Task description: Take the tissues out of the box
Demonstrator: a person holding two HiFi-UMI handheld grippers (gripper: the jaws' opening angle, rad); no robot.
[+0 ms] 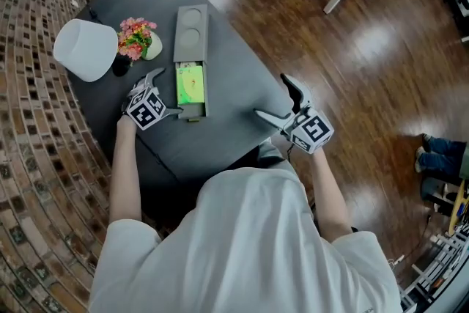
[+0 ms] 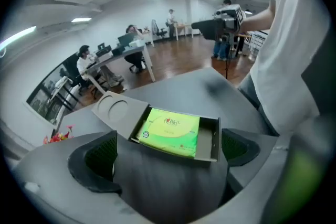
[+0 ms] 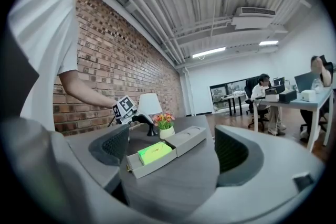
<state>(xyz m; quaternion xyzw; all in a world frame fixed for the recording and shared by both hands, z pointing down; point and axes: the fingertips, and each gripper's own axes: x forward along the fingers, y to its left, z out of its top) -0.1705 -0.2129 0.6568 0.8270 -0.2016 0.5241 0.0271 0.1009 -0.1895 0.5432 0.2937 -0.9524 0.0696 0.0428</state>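
**Tissues sit in the open box, both claws apart and empty**

At the far left of the dark surface [image 1: 234, 77] stands a white lamp [image 1: 86, 48]. Just to its right is a small pot of pink and orange flowers [image 1: 137, 37].

The left claw [image 1: 167, 93] is near the flowers and just beside the near left end of the box. Its jaws stand wide apart, with nothing pressed between the pads. In the left gripper view, this claw [image 2: 168, 150] points down at the open tray, which lies a little beyond its tips.

The grey box [image 1: 191, 33] runs from far to near across the middle of the surface. Its far part has two round dents in the top. Its tray is slid out toward the person, and a bright green pack of tissues [image 1: 190, 84] lies flat inside it.

The right claw [image 1: 280, 102] is at the near right edge of the surface, well apart from the box. Its jaws are also spread, with nothing between them. The right gripper view shows the box [image 3: 186, 140] and tissues [image 3: 155, 152] well ahead of that claw [image 3: 170, 150].
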